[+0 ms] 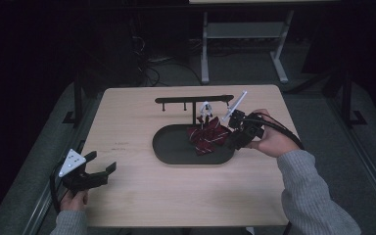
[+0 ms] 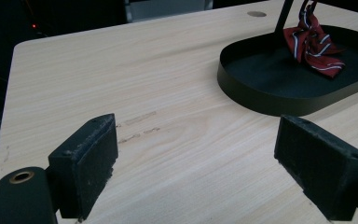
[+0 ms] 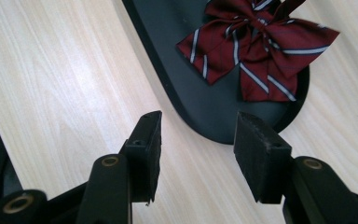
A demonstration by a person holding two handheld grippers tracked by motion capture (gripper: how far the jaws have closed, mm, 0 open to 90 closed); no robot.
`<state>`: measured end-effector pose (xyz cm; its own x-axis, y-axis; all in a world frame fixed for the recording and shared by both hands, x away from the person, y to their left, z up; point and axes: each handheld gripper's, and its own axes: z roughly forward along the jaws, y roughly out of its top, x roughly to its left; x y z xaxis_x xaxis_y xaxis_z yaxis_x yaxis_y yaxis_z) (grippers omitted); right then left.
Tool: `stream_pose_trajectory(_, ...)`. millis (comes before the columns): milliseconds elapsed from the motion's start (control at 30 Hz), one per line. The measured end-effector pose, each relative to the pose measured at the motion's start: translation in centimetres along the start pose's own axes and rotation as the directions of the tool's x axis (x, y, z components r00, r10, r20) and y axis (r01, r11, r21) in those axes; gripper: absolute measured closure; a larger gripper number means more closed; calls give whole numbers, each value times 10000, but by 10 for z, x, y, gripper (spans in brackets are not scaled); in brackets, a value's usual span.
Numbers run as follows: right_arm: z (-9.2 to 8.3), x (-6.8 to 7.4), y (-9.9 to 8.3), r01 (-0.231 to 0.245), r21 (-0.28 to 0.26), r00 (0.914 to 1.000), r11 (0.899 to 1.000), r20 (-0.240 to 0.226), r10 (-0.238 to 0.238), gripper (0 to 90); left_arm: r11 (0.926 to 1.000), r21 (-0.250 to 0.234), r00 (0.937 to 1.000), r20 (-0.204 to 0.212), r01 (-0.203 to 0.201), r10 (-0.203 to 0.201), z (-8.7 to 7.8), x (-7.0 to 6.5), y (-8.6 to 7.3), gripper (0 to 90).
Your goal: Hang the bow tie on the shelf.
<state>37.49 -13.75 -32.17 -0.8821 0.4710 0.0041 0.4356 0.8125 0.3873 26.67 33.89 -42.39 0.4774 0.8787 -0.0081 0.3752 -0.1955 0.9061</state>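
Right gripper view: the right tongs (image 3: 198, 156) are spread empty before the striped bow tie (image 3: 256, 49) in the black tray (image 3: 200, 112); the tray rim could be pinched instead. Left tongs (image 2: 209, 168) are spread idle over the desk (image 2: 168, 93).

No readable text, label or number appears anywhere (all surfaces unmarked).
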Motion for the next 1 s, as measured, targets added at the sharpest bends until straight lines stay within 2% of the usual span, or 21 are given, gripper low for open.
stream_pose_trajectory(233, 6, 4, -7, 41, 46, 10000, 10000, -77, -40, 504, 10000, -9, 10000, -15, 8, -8, 0, 0, 0, 128)
stream_pose_trajectory(1000, 26, 14, -46, -414, -2, 9984, 9991, -383, 414, 504, 10000, 54, 10000, 25, -59, 59, 1, -2, 0, 128)
